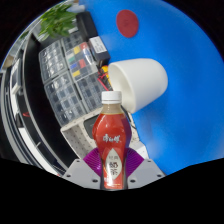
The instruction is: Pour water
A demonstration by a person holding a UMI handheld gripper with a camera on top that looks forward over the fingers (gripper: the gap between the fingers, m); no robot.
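A small bottle (112,140) with a red label and a white cap stands upright between my gripper's fingers (112,165). Both purple pads (93,161) press against its lower label, so the gripper is shut on it. Just beyond the bottle, a white paper cup (136,80) sits tilted toward me on the blue table surface (185,60), its open mouth facing the cap. The bottle's base is hidden behind the fingers.
A wire rack (72,75) holding boxes stands to the left of the cup. A green plant (58,18) sits beyond it. A red round mark (128,22) lies on the blue surface behind the cup.
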